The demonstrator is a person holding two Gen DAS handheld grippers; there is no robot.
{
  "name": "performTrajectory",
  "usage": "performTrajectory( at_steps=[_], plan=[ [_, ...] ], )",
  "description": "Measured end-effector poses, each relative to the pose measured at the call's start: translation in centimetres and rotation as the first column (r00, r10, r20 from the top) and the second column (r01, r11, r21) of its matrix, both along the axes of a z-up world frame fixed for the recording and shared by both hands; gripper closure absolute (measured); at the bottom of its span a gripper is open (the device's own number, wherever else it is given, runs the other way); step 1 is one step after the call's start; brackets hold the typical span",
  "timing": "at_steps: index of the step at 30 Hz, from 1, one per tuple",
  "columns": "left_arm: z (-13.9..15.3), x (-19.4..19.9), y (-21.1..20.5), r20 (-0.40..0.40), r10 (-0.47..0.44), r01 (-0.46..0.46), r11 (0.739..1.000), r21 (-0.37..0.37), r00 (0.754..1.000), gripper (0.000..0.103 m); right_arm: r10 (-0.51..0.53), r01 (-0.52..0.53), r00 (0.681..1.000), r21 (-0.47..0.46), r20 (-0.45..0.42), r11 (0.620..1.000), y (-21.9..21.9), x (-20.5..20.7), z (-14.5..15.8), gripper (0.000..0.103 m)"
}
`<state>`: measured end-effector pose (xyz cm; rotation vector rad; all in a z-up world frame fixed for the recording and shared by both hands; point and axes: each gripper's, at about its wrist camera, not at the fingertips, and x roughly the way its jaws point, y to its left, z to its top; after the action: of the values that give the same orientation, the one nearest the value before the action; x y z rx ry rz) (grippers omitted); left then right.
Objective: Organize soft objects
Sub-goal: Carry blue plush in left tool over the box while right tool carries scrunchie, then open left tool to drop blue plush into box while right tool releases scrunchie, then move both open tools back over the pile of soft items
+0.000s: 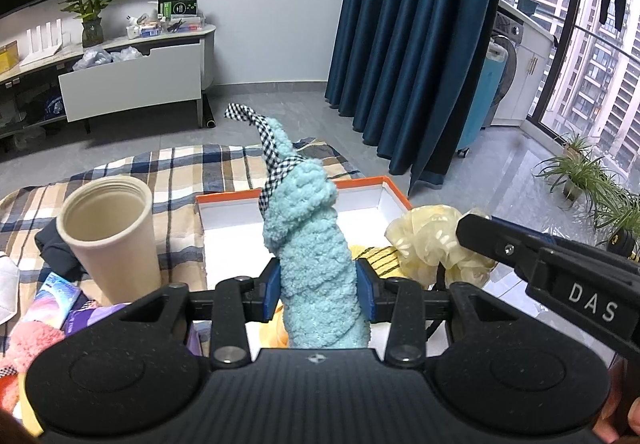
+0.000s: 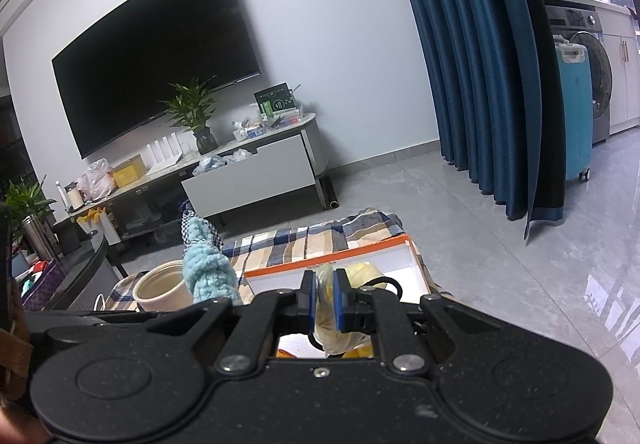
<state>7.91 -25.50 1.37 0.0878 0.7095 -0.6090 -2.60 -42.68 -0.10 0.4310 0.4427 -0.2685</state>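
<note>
Left tongs (image 1: 319, 294): blue pads pressed on both sides of a fluffy light-blue sock (image 1: 312, 244), narrow opening filled by the sock.
Light-blue sock: stands upright out of the left tongs, tied near its top with a black-and-white checked ribbon (image 1: 267, 140); it hangs above the near edge of the box. In the right wrist view it shows at the left, above the cup.
Right tongs (image 2: 324, 296): nearly closed, pads pinching a thin fold of pale yellow mesh (image 2: 325, 294).
Yellow mesh puff (image 1: 436, 244): ruffled, pale yellow, held at the right side of the box, over its right rim; a black cord runs beside it.
Right tongs seen from the left wrist view: black finger marked "DAS" comes in from the right, its tip at the puff.
Box (image 1: 384, 200): shallow, white inside, orange rim, open; lies on the plaid blanket, just past both tongs. A yellow-and-black striped cloth (image 1: 378, 258) lies in it, near right.
Plaid blanket (image 1: 188, 172): blue, tan and white checks, spread under the box and cup.
Cup (image 1: 110, 232): tall, cream, open-topped, upright, left of the box.
Near left: pink fluffy item (image 1: 30, 348) and colourful packets, partly hidden by the tongs body.
Far: TV stand with a drawer open, blue curtain on the right.
</note>
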Motion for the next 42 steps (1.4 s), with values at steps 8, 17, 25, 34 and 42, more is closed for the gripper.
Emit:
performTrajectory(
  at_steps=[8, 17, 25, 34, 42],
  plan=[
    [-0.4, 0.9, -0.8, -0.017, -0.01, 0.009, 1.0, -0.019, 1.0, 0.063, -0.004, 0.004, 1.0, 0.002, -0.018, 1.0, -0.8, 1.1, -0.8, 0.091],
    [-0.6, 1.3, -1.2, -0.035, -0.021, 0.019, 0.999, -0.047, 0.999, 0.037, -0.028, 0.027, 0.999, -0.017, -0.032, 0.999, -1.9, 2.2, -1.3, 0.082],
    [0.8, 0.6, 0.3, -0.007, 0.02, -0.02, 1.0, -0.007, 1.0, 0.022, -0.018, 0.017, 0.998, -0.008, -0.056, 1.0, -2.1, 1.9, -1.2, 0.045],
    [2.5, -1.1, 3.2, 0.05, 0.056, -0.058, 0.998, 0.029, 0.997, 0.016, 0.0, -0.001, 1.0, -0.041, -0.023, 0.999, -0.1, -0.6, 1.3, 0.042],
    [3.7, -2.4, 6.7, 0.085, 0.116, -0.119, 0.992, 0.027, 0.99, 0.013, 0.069, -0.069, 0.998, -0.044, 0.009, 0.997, 3.1, -1.5, 3.1, 0.042]
  ],
)
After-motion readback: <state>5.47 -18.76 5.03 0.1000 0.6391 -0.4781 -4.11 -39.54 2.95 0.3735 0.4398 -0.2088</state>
